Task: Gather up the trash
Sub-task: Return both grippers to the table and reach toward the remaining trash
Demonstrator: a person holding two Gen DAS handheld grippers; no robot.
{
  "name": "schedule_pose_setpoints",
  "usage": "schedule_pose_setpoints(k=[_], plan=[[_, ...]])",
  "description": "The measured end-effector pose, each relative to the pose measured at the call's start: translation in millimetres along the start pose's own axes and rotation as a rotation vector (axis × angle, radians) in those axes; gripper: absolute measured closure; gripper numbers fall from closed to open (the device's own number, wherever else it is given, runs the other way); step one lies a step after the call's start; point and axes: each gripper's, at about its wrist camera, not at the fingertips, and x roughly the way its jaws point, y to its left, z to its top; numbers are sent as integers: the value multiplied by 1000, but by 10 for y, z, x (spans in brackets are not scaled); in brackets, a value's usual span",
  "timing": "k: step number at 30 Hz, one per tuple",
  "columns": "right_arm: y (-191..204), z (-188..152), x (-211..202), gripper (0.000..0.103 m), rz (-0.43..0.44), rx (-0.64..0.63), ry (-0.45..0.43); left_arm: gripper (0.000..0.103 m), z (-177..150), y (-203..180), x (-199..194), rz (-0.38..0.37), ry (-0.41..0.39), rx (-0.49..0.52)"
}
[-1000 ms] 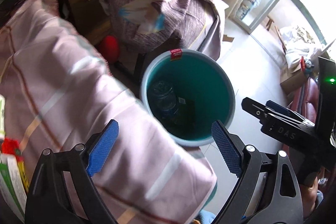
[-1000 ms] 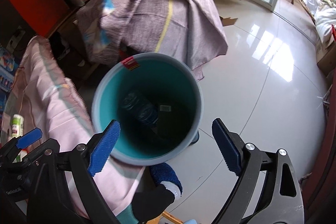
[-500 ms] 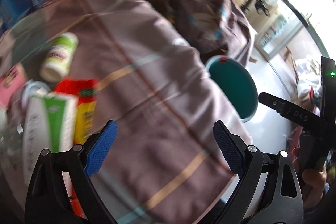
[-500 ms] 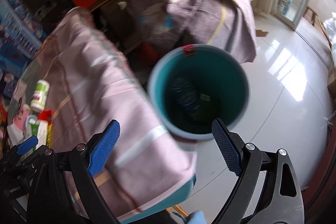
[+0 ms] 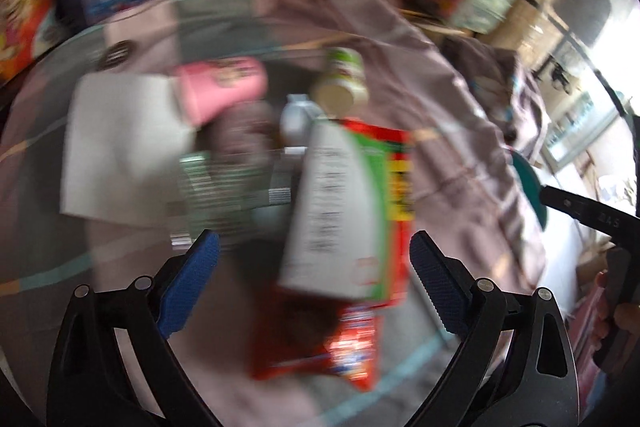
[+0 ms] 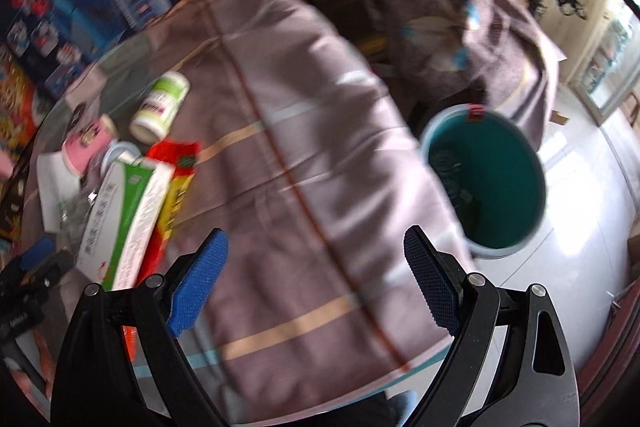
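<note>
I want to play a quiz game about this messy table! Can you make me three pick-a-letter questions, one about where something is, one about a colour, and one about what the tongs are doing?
1. Where is the bin?
A) on the table
B) on the floor beside the table
C) under the white-and-green box

2. What colour is the cup lying on its side?
A) pink
B) yellow
C) black

3. How are the left tongs and right tongs?
A) both open, holding nothing
B) both shut on a bottle
C) one holds the box

Answers:
1 B, it stands on the shiny tiles past the table's edge.
2 A, its side shows pink.
3 A, each pair has a wide gap with nothing between.
</note>
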Motion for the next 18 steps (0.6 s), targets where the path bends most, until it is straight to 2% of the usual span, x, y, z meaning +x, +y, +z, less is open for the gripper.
schedule_pose_setpoints(k=[7, 14, 18], plan=[[813, -18, 218, 18, 43, -121, 86, 7, -132, 770, 63, 44, 28, -101], [1676, 25, 454, 18, 122, -190, 151, 7, -180, 1147, 170, 32, 53, -179], [2004, 63, 564, 17, 113, -203, 137, 7, -195, 1234, 194, 30, 59, -191]])
